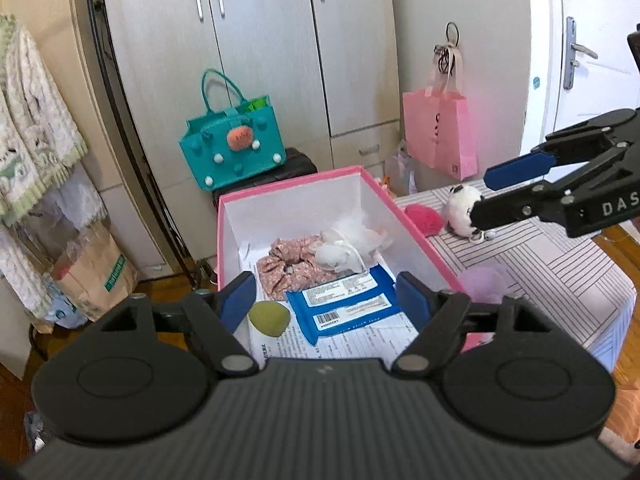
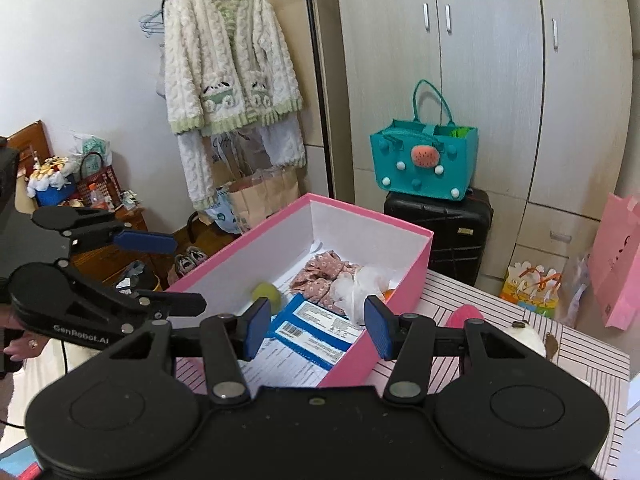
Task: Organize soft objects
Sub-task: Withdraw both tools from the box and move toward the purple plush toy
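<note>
Two black hand-held grippers with blue finger pads are seen over a bed covered with a white sheet with thin dark stripes [image 1: 560, 264], on which a long pink cardboard box with white inner walls [image 1: 296, 208] is placed. The left gripper [image 1: 326, 296] is held above the near end of the box with its jaws wide apart and nothing between them. The right gripper [image 2: 316, 322] is also spread wide and empty, above the box's side wall; in the left wrist view it is seen near a white and black plush toy [image 1: 460, 208], but it cannot be told if the toy is touched. Inside the box, on printed paper sheets, a blue flat packet with white barcode labels [image 1: 344, 308] is laid, and behind it a pink floral fabric scrunchie [image 1: 288, 264] with a white crumpled soft piece [image 1: 348, 248] resting against it. A small yellow-green rounded sponge [image 1: 268, 318] is seen just beside the blue packet. Outside the box, on the sheet, a bright pink fluffy object [image 1: 424, 218] lies between the box wall and the plush toy.
</note>
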`<control>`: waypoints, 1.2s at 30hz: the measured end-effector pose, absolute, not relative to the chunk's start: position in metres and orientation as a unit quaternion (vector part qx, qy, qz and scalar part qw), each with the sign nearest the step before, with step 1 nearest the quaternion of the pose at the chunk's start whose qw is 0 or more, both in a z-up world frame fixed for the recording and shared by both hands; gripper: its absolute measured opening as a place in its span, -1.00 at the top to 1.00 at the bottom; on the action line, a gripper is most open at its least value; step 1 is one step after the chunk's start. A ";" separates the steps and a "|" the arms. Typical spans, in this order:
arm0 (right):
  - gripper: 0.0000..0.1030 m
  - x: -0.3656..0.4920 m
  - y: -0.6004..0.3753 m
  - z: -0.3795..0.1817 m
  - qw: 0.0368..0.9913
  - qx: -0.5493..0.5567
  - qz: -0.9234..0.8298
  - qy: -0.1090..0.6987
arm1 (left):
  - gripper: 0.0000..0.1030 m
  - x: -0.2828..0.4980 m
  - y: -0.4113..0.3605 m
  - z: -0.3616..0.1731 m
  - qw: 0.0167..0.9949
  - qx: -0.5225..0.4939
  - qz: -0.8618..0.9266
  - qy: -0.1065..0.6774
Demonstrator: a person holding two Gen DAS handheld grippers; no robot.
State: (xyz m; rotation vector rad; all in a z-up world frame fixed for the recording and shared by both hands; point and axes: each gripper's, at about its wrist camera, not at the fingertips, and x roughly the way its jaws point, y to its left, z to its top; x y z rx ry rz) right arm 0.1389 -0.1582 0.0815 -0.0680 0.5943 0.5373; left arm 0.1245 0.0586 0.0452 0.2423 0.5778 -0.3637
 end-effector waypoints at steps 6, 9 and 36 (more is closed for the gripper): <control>-0.25 0.103 -0.160 0.093 0.925 -0.066 0.257 0.274 | -0.62 0.091 0.048 0.054 0.932 0.144 -0.188 0.273; -0.29 0.084 -0.163 0.098 0.927 -0.073 0.256 0.266 | -0.64 0.077 0.045 0.058 0.929 0.139 -0.205 0.275; -0.82 0.018 -0.231 0.046 0.931 -0.071 0.244 0.263 | -0.85 0.034 -0.010 0.035 0.894 0.169 -0.290 0.298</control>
